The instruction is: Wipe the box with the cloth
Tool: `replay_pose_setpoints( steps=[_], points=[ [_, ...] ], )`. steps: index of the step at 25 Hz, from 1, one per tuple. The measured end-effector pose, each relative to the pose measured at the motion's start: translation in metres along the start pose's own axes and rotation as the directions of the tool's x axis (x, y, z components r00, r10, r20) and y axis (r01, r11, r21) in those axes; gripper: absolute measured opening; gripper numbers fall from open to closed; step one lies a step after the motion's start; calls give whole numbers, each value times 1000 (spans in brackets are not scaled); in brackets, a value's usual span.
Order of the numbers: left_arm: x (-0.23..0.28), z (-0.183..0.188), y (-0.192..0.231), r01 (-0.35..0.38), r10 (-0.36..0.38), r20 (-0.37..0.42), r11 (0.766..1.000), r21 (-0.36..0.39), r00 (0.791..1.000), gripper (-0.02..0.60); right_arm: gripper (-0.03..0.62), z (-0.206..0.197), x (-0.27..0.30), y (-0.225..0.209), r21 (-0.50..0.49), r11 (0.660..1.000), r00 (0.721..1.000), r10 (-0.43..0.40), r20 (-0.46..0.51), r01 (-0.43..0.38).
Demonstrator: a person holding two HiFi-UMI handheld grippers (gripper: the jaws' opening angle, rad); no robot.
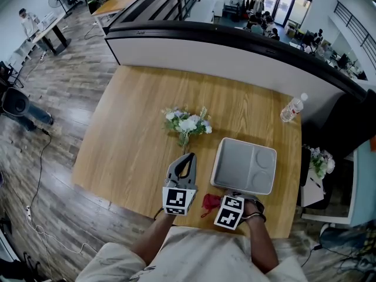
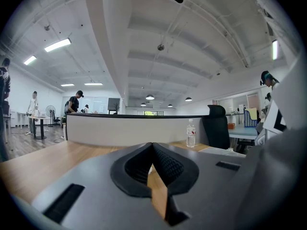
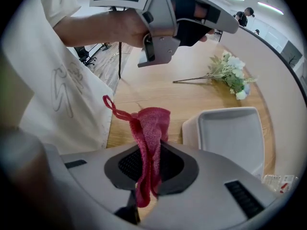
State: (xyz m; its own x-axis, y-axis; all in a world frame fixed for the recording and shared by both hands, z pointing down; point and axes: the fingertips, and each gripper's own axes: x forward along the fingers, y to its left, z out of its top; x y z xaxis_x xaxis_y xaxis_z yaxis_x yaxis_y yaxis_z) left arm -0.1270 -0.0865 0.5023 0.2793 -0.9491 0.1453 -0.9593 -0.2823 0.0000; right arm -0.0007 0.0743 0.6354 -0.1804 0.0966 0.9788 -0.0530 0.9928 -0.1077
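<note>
The grey box (image 1: 239,160) sits on the desk (image 1: 129,145), on the right side, with its open top up and nothing in it. It lies just past the right tongs (image 3: 148,150), a bit far and to the right of them, and very near. Its near edge runs left to right, just in front of the person's right hand (image 1: 254,211).

The right tongs are squeezed tight on the red cloth (image 3: 151,126). The cloth is pinched in its middle. One bunch sticks up past the tips with a little loop, and the other end hangs down below. The cloth is not touching the box yet.

The left tongs (image 1: 188,157) are pressed together with nothing between them. They hang over the desk just left of the box, with the tips pointing to the far side, toward the flowers (image 1: 188,124). A water bottle (image 1: 292,108) stands at the far right corner, well apart from the box.

The right tongs are the ones to wipe with, as they have the cloth and the box is right beside them. A short push to the far right should likely bring the cloth onto the box's near edge.
</note>
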Motion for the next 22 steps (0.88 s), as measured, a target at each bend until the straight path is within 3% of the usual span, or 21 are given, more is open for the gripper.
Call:
replay_pose_setpoints(
  steps=[22],
  points=[
    [5, 2, -16, 33, -33, -10, 999, 15, 999, 14, 66, -6, -8, -1, 88, 996, 995, -8, 98, -1]
  ],
)
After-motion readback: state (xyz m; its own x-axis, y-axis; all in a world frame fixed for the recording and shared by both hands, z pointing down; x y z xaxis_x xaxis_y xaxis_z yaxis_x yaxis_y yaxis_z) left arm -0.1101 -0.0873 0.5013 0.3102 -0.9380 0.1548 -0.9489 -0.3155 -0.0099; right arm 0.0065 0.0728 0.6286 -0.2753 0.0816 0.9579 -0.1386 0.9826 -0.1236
